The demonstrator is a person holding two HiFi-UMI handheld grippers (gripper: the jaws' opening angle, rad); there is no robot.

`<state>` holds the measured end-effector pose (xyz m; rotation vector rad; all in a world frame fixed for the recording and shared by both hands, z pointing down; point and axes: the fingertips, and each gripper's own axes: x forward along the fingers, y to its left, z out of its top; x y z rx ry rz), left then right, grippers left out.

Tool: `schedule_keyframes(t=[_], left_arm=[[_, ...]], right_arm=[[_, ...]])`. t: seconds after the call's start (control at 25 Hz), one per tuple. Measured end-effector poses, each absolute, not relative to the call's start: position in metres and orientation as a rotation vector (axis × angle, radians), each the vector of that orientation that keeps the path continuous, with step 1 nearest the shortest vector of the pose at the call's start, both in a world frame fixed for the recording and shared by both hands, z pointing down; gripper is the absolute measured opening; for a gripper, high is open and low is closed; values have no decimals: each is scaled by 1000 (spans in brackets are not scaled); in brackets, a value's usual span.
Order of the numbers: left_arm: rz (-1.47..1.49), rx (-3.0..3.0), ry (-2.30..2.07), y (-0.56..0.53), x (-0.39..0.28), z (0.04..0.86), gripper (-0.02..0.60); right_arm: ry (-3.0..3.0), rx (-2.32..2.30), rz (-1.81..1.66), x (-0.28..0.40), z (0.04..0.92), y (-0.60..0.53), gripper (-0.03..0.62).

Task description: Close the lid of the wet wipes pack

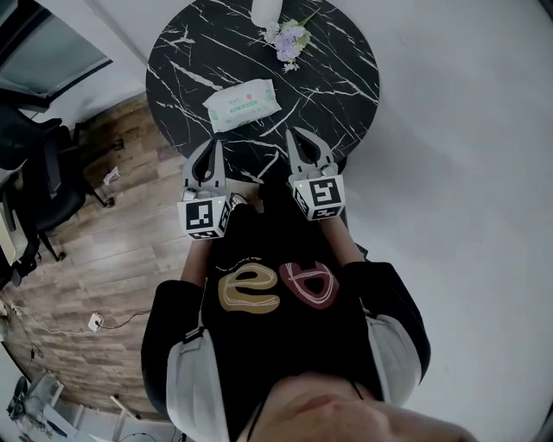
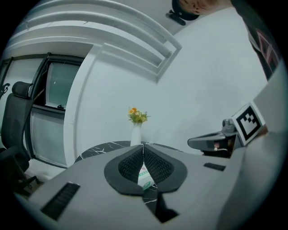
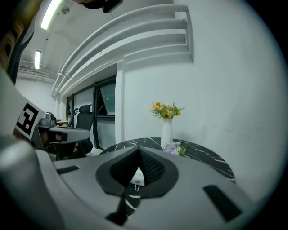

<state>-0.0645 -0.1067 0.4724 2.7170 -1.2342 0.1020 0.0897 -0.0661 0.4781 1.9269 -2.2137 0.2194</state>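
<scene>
Both tools read narrow. In the left gripper view the left gripper (image 2: pixel 143 146) has its tips together with nothing between them, and the right gripper (image 3: pixel 138 148) shows the same in its own view. Through the gap behind each pair of tips I see only a sliver of the wet wipes pack (image 2: pixel 145 177), which lies beyond the jaws, not in them. From the head view the pack (image 1: pixel 243 104) lies flat, slightly askew, on the left-centre of the round marble table (image 1: pixel 346 78), well apart from both tools, which hang side by side at the near rim. I cannot tell the lid's state: the top looks flat and pale, with no flap standing up. That fits either a lid already down or one folded back flat, so I fix no stage. Judgement: what serves either way is a closer look from above with the tips kept together. A blunt closed tip also suits pressing a flap, and the soft pack would likely slide under a sideways push, so any contact should come straight down. For room, the table is bare between the near rim and the pack, and to its right. The lilac sprig (image 1: pixel 289 39) and white vase (image 1: pixel 265 9) stand at the far edge, beyond the pack, so I should not overshoot. The near rim sits right under the tips, so I should lift before advancing. The office chair (image 1: pixel 43 173) at the left is off the path.
</scene>
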Motion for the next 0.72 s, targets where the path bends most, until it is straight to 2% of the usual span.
schedule_keyframes(t=[0.72], left_arm=[[86,2737,-1229,-112,-53,471,20]], right_arm=[[-2207,1930,219,97,479,-70,9]])
